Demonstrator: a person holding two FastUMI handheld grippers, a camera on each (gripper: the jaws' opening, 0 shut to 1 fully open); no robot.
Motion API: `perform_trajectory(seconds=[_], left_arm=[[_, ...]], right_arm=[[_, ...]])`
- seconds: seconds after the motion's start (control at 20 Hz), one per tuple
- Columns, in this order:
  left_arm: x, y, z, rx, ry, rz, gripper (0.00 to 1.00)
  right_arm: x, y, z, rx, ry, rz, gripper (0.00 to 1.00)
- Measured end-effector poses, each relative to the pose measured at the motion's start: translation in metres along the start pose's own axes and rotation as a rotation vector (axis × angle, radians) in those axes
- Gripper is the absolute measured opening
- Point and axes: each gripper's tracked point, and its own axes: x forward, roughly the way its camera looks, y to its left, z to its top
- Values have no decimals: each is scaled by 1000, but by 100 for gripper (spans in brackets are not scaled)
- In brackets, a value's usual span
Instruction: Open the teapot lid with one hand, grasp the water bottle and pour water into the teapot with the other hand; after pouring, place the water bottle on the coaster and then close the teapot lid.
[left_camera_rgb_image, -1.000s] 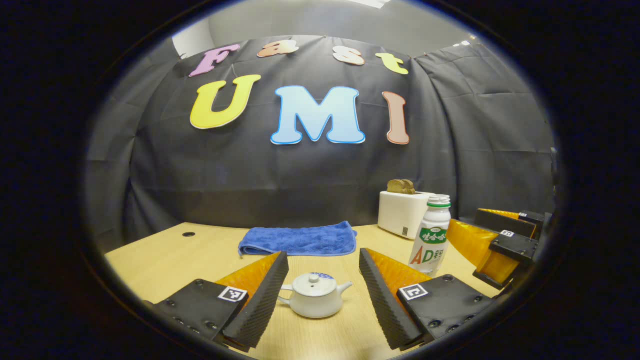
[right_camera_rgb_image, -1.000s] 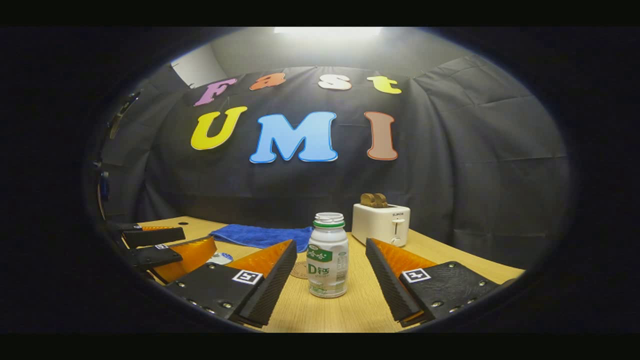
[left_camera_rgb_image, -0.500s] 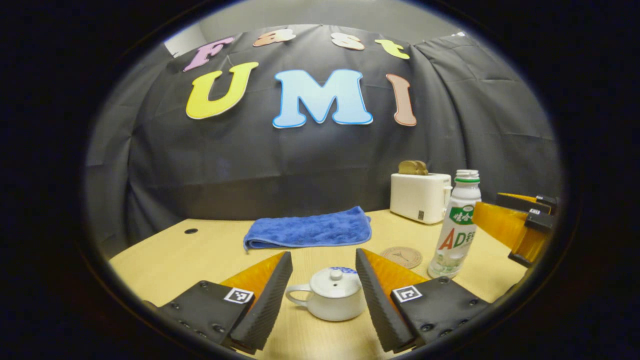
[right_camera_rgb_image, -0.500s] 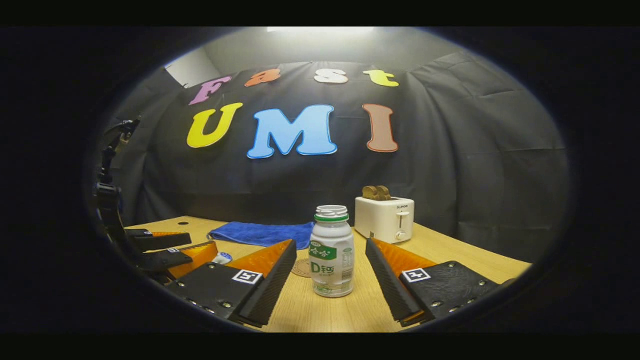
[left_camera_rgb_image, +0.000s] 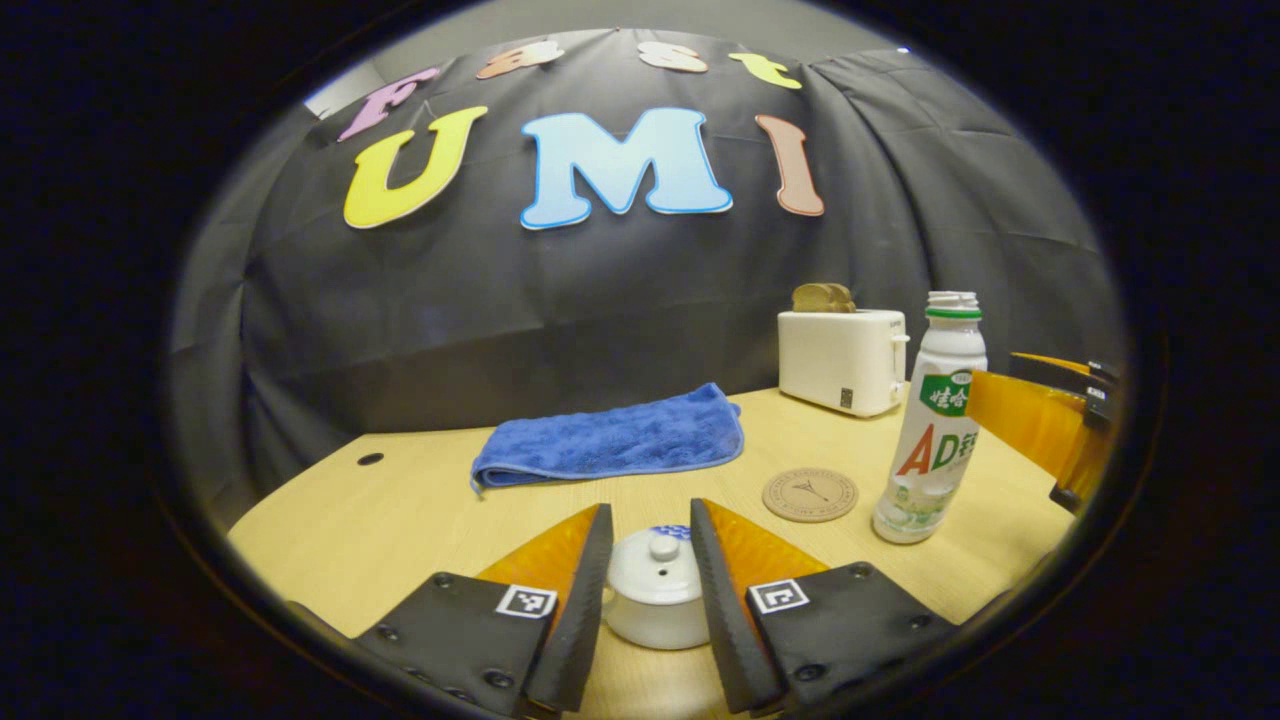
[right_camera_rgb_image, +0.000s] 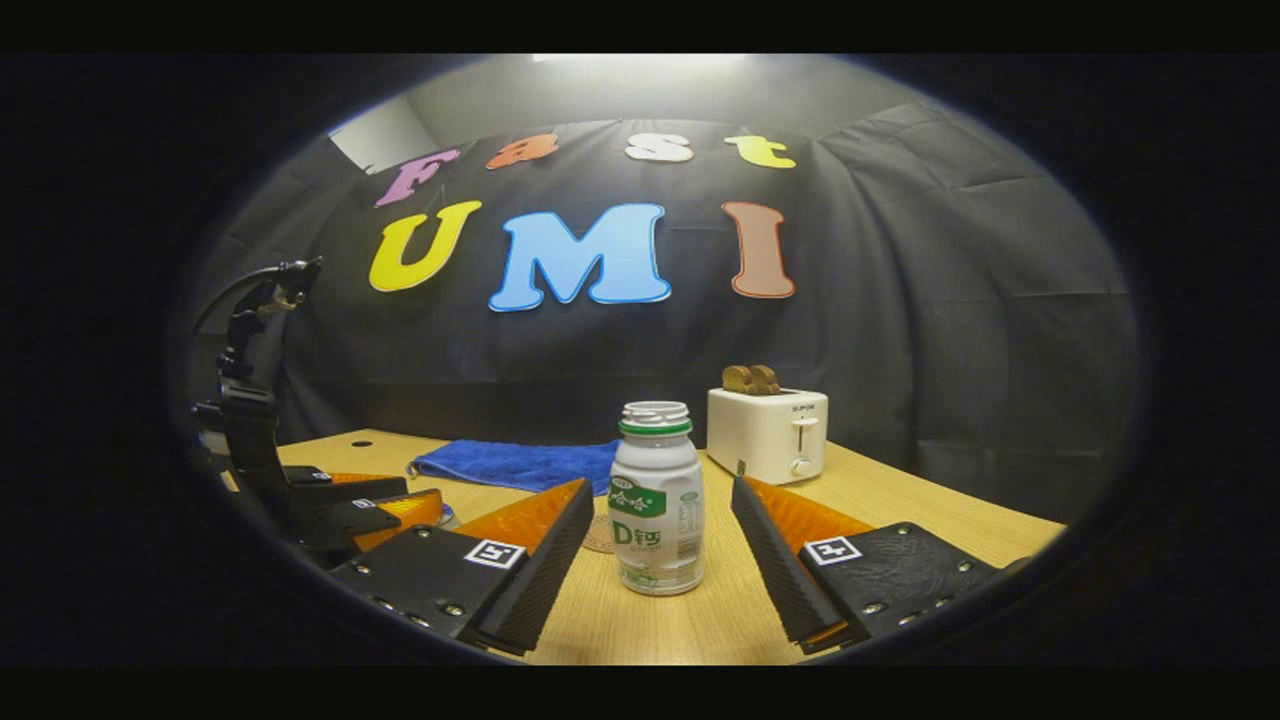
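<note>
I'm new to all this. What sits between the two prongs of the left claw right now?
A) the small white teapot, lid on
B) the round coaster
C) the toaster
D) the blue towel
A: in the left gripper view the white teapot, with its lid on, sits between the prongs of the left claw; the coaster lies further back on the table.
</note>
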Motion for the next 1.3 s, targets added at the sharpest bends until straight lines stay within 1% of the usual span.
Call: perform_trajectory(seconds=[0.15,0.25,0.35,0.4,0.45,0.5,0.7,0.85,0.9,0.95,1.0,1.05,1.3], left_arm=[[5,-4,1,18,10,-5,41],[6,-5,3,34,15,-11,31],[7,-5,2,46,20,-16,24],[6,-5,1,38,21,-21,24],[8,-5,2,25,21,-27,17],[7,-4,2,14,21,-32,22],[4,-3,10,-20,-10,-50,10],[0,1,33,-35,-72,-58,10],[-2,4,39,-39,-89,-59,14],[-3,9,48,-48,-107,-59,14],[-2,17,55,-59,-121,-57,10],[2,26,60,-67,-131,-50,14],[24,84,70,-104,-155,-9,14]], right_arm=[[0,-4,-3,4,9,-6,86],[-1,-6,-4,8,12,-11,86],[0,-9,-7,9,15,-16,86],[0,-10,-8,10,17,-16,86],[0,-9,-9,11,20,-14,86],[0,-8,-9,13,22,-11,86],[4,-7,-17,26,42,4,86],[7,-8,-22,38,61,6,86],[9,-8,-24,42,65,8,86],[11,-8,-26,44,73,9,86],[12,-8,-26,48,77,13,86],[13,-6,-27,53,81,18,86],[21,-2,-33,39,103,26,86]])
